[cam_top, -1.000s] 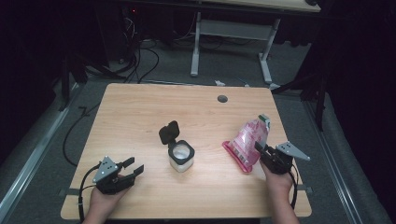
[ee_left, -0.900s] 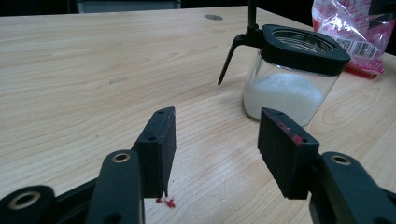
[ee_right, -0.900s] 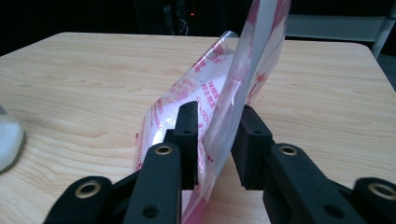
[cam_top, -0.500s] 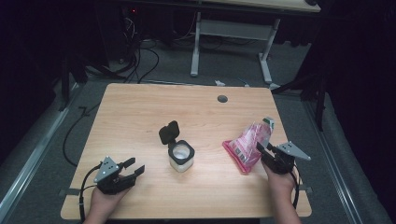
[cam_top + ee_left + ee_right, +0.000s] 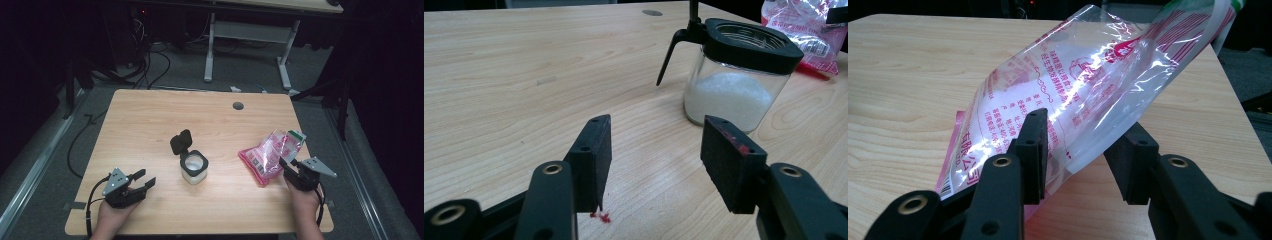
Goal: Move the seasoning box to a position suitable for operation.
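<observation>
red chinese print and a barcode on the clear pink bag [image 5: 1068, 85], characters too blurred to read

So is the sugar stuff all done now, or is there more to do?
Looks mostly done: the jar stands with white grains in it, and the bag lies on the table. Right now the right gripper has just been opening, with the bag between its jaws, seemingly letting go. Probably left: shutting the jar's lid, which stands flipped up. The left gripper waits open.
</observation>
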Demonstrator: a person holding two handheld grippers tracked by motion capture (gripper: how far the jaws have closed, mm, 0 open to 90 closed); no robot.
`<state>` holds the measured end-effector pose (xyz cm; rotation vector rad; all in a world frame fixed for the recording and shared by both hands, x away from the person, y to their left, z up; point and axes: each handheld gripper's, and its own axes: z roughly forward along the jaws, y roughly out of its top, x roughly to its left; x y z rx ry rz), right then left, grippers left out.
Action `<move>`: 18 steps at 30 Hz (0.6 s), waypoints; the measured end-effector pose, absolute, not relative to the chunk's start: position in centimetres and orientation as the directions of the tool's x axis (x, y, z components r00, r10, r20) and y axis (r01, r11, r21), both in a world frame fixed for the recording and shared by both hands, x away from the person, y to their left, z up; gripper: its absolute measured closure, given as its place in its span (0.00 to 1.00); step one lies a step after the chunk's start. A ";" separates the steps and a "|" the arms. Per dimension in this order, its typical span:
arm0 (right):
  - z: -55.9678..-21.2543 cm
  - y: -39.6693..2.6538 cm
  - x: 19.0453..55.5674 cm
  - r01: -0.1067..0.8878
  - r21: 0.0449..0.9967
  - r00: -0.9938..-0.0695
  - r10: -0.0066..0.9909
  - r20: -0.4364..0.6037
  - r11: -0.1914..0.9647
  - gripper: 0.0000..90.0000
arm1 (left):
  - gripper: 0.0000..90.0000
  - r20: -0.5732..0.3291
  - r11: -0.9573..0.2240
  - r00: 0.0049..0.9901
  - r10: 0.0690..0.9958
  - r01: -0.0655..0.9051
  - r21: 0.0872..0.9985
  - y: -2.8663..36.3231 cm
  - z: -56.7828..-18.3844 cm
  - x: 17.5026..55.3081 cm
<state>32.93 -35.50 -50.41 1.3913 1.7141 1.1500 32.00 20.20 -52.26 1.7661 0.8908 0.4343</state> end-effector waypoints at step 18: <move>-50.7 -36.5 31.1 0.421 0.906 -0.201 0.979 0.043 0.047 0.57 | 0.50 -0.128 -0.159 0.656 0.744 0.360 0.919 20.0 -52.2 32.2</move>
